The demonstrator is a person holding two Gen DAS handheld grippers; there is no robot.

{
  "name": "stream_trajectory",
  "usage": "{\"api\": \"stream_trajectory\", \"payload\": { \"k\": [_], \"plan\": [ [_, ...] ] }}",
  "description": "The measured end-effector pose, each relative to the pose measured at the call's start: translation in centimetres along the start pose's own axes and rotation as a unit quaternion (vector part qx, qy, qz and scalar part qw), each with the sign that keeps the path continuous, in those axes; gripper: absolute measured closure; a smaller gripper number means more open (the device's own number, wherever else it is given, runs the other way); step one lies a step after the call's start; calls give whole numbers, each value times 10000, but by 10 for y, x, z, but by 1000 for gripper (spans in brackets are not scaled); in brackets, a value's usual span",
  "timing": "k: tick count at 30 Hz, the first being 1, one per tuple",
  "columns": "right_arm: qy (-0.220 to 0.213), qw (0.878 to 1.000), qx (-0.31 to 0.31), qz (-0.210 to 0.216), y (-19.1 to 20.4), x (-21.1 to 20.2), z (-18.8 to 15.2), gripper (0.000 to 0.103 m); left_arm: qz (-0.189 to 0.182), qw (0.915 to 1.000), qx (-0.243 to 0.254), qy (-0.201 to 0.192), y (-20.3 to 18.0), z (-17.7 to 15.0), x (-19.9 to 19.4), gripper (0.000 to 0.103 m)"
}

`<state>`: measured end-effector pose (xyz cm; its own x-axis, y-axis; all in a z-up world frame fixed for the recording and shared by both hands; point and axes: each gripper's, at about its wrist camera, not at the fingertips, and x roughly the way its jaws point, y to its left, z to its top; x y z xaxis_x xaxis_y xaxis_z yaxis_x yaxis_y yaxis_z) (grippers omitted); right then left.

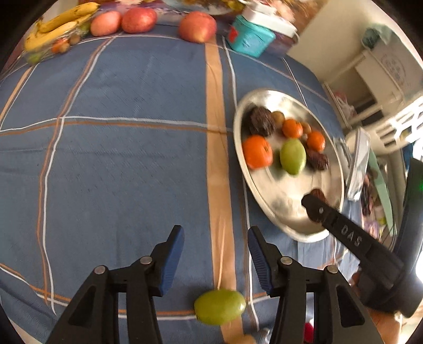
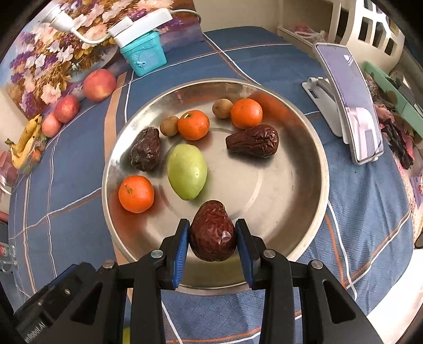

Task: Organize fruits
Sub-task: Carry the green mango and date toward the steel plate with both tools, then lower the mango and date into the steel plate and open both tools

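Note:
A round steel plate (image 2: 304, 190) on the blue checked cloth holds three oranges (image 2: 136, 194), two dried red dates (image 2: 253, 141), a green fruit (image 2: 187, 171) and two small brown fruits (image 2: 169, 125). My right gripper (image 2: 212, 234) is shut on a third dried red date (image 2: 212, 231), just above the plate's near side. My left gripper (image 1: 215, 242) is open and empty above the cloth. A second green fruit (image 1: 220, 306) lies on the cloth below and between its fingers. The plate (image 1: 253, 103) and the right gripper (image 1: 316, 202) also show in the left wrist view.
Three apples (image 1: 197, 26) and bananas (image 1: 59, 25) lie along the table's far edge. A teal box (image 2: 144, 57) and a white power strip (image 2: 142, 22) stand behind the plate. A phone on a white stand (image 2: 349, 103) is right of the plate.

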<state>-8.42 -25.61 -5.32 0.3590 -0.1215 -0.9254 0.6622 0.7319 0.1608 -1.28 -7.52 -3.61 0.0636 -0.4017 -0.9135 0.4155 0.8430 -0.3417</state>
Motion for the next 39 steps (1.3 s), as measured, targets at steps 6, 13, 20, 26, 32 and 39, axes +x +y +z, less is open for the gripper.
{"api": "stream_trajectory", "payload": {
  "k": [6,13,20,26,32,39],
  "plan": [
    [-47,10000,-43,-59,-3,-8,-9,66,110,9992,186,336,-8,-22,7,48],
    [-65,9999,-39,-137,-6,-18,-19,66,226,9965,246,767,-8,-45,17,48],
    [-75,9999,-51,-108,-5,-25,-22,66,304,9936,220,1070,-4,-63,21,46],
    [-109,9999,-62,-76,-6,-31,-23,66,433,9927,352,1070,-14,-68,26,47],
    [-102,9999,-76,-49,-5,-31,-24,66,491,9922,454,1052,-33,-68,35,49],
    [-100,9999,-104,-13,-6,-31,-23,66,309,9961,340,748,-33,-54,22,49]
  ]
}}
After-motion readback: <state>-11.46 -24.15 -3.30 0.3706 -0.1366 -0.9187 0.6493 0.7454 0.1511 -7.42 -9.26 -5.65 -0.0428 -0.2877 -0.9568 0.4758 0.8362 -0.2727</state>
